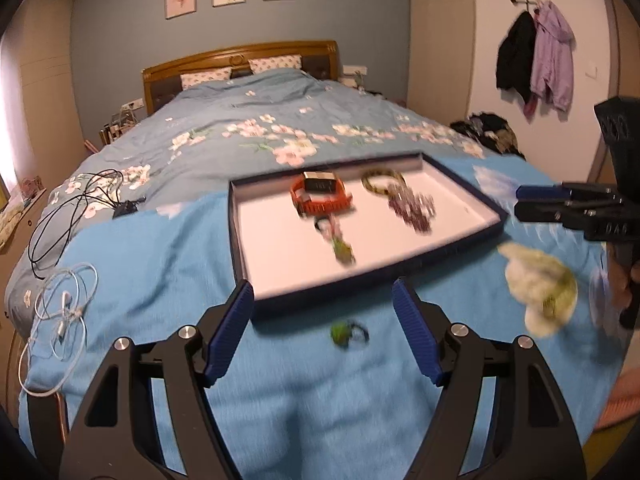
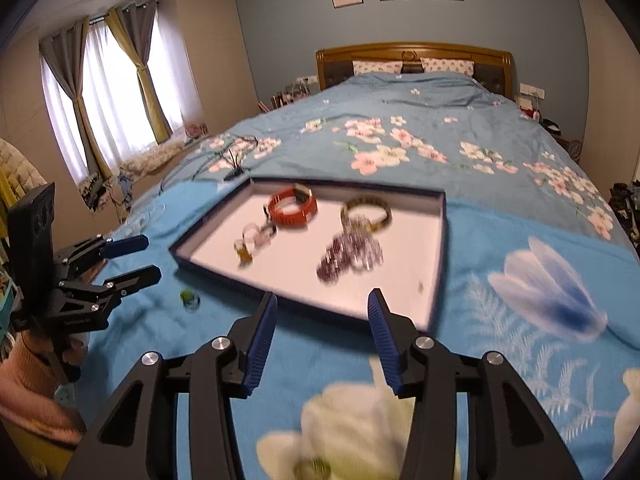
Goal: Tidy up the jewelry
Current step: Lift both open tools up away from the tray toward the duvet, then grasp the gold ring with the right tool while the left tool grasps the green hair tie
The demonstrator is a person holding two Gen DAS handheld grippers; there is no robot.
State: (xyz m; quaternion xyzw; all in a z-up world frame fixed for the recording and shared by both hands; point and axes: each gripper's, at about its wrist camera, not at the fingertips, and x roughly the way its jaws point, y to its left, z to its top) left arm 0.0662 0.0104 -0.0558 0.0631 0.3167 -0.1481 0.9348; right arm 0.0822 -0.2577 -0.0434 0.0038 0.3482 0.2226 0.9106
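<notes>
A shallow dark-rimmed tray with a white floor lies on the blue bedspread. In it are an orange watch, a gold-green bracelet, a purple bead string and a small green pendant piece. A green-stone ring lies on the blanket in front of the tray. My left gripper is open, just above the ring. My right gripper is open and empty at the tray's near edge.
White earphones and black cables lie on the bed at the left. A small gold ring-like item lies on the blanket's white flower print. Headboard and pillows are far back.
</notes>
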